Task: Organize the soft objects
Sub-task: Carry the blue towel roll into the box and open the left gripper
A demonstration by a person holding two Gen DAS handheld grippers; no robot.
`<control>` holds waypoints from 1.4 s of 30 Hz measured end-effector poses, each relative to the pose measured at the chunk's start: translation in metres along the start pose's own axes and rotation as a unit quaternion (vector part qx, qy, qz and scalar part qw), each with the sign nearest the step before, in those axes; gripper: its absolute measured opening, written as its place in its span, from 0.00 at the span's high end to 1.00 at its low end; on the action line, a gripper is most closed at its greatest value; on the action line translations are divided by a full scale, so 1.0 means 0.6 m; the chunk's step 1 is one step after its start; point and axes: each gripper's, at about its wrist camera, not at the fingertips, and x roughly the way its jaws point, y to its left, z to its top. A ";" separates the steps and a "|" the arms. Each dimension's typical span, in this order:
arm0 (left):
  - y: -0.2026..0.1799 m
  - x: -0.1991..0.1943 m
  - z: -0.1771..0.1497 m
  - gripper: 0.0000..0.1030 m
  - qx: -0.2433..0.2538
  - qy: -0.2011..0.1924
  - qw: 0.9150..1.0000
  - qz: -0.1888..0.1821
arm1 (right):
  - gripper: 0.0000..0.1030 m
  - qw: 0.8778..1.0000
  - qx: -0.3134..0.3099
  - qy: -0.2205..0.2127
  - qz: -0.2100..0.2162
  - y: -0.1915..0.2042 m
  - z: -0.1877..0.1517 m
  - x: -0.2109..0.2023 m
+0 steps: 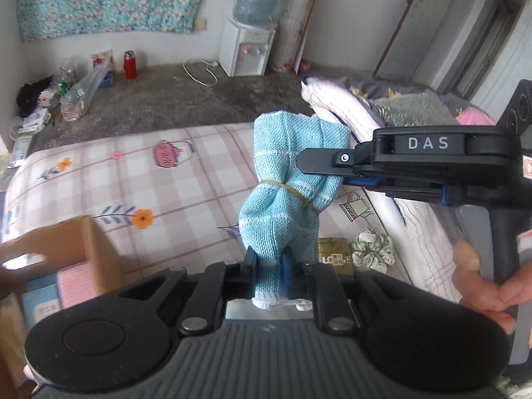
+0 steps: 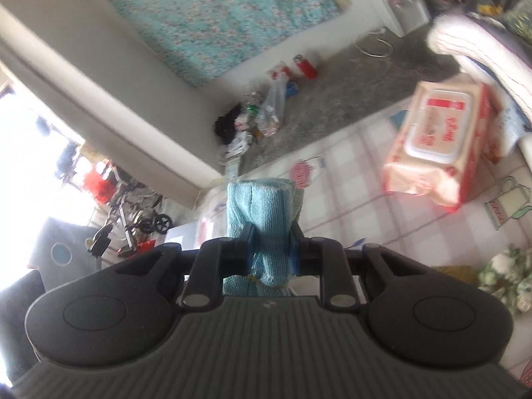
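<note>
A lived-in room of a home, seen from above a bed (image 1: 99, 173) spread with a pink checked sheet printed with flowers and watering cans. Folded quilts (image 1: 339, 103) and floral bedding are heaped at the right of the frame. At upper centre a white water dispenser (image 1: 247, 50) with its blue bottle stands against the wall on a grey carpet (image 1: 199, 99), beside a rolled floral mat (image 1: 296, 23). A turquoise flowered cloth (image 1: 106, 0) hangs on the wall at upper left. A red flask (image 1: 130, 65), plastic bags and household clutter sit on the floor at left. In the right wrist view, a pack of wet wipes (image 2: 439, 146) lies on the bed.
</note>
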 end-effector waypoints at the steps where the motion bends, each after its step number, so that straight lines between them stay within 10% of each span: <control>1: 0.013 -0.022 -0.011 0.85 -0.007 -0.007 1.000 0.003 | 0.82 1.000 -0.008 0.005 0.008 0.024 -0.008 -0.004; 19: 0.286 -0.221 -0.266 0.85 -0.200 -0.006 0.968 0.150 | 0.82 0.960 -0.087 0.236 0.125 0.395 -0.271 0.203; 31: 0.368 -0.204 -0.334 0.69 -0.225 0.043 0.951 0.207 | 0.77 0.937 -0.055 0.335 0.082 0.399 -0.375 0.354; 42: 0.366 -0.206 -0.344 0.60 -0.218 0.024 0.955 0.201 | 0.71 0.941 -0.051 0.322 0.091 0.383 -0.359 0.343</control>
